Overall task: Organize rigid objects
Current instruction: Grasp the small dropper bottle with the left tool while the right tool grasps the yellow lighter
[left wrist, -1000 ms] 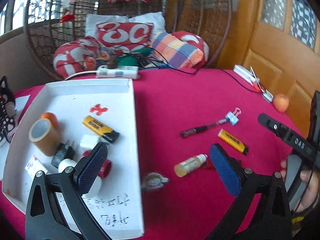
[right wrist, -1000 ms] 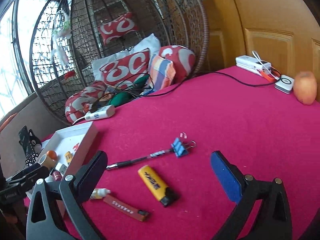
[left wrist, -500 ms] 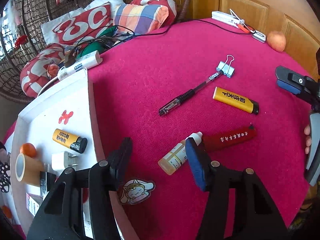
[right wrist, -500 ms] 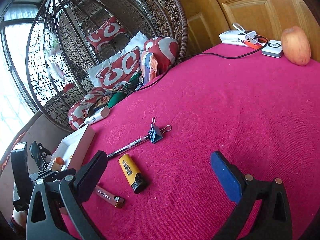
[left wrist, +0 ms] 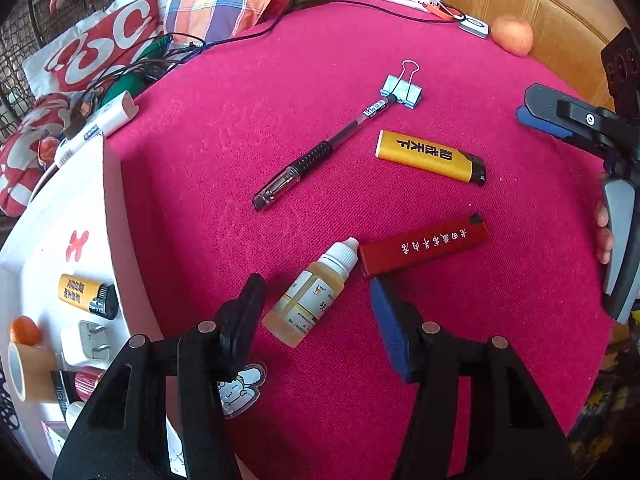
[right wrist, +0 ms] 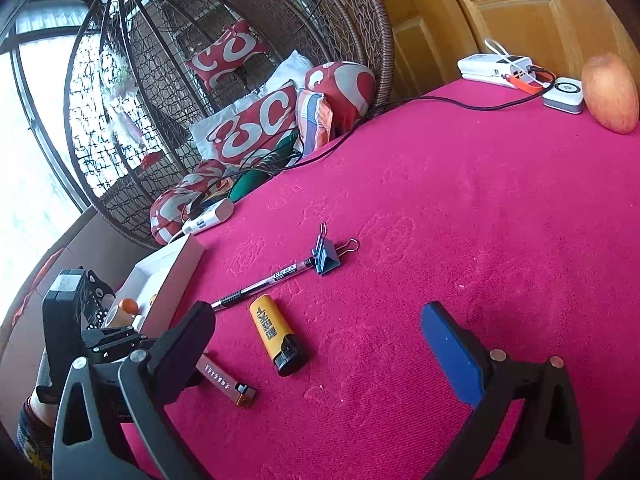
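Two lighters point(left wrist: 430, 156) (one yellow, one red) — plus one dropper bottle point(left wrist: 316, 294) — lie loose.

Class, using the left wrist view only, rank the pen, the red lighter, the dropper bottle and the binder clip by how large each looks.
1. pen, longest
2. red lighter and dropper bottle: alike; the bottle lies nearer the camera, so unranked
3. binder clip, smallest

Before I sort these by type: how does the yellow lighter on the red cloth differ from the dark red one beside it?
The yellow lighter with black characters is wider and stubbier; the dark red lighter with white characters is slimmer and longer. The yellow one lies apart; the red one's end nearly meets the small dropper bottle. Both lie flat, outside the white tray.
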